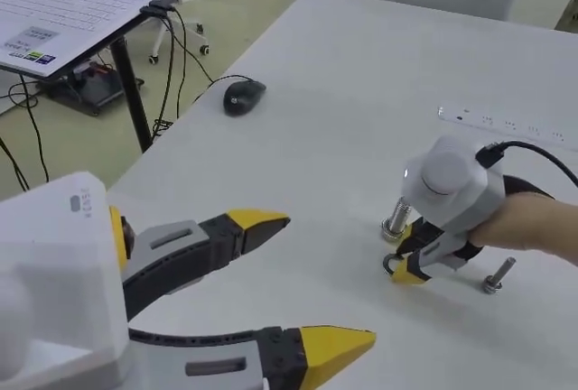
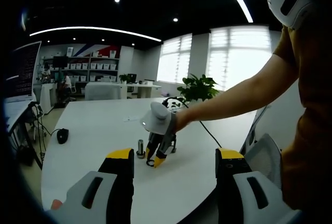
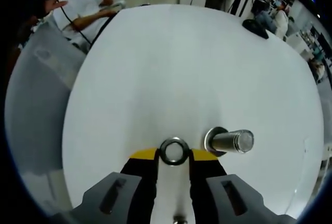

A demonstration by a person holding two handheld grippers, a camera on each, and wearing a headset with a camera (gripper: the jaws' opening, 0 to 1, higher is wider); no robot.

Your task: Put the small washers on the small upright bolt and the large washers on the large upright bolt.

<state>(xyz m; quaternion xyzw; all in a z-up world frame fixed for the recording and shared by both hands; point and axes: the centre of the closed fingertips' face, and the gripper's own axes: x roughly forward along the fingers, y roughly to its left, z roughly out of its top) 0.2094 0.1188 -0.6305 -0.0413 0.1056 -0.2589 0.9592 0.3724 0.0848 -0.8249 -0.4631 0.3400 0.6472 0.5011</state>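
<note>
Yellow-tipped right gripper [image 1: 408, 268], reaching in from 3 o'clock and tilted down, clenches a washer [image 3: 162, 152], its hole facing the gripper's camera. Large bolt [image 3: 231, 141] stands axis-vertical just beside it at 3 o'clock. Left gripper [image 1: 330, 282] hovers released at 7 o'clock. White table [image 1: 361, 92] lies open toward 12.

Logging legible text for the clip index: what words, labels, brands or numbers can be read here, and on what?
No text can be read here.
The stickers on the laptop: too blurred to read.
The screen in the left gripper view: rows of text, too small.
The power strip: marks too small.
</note>
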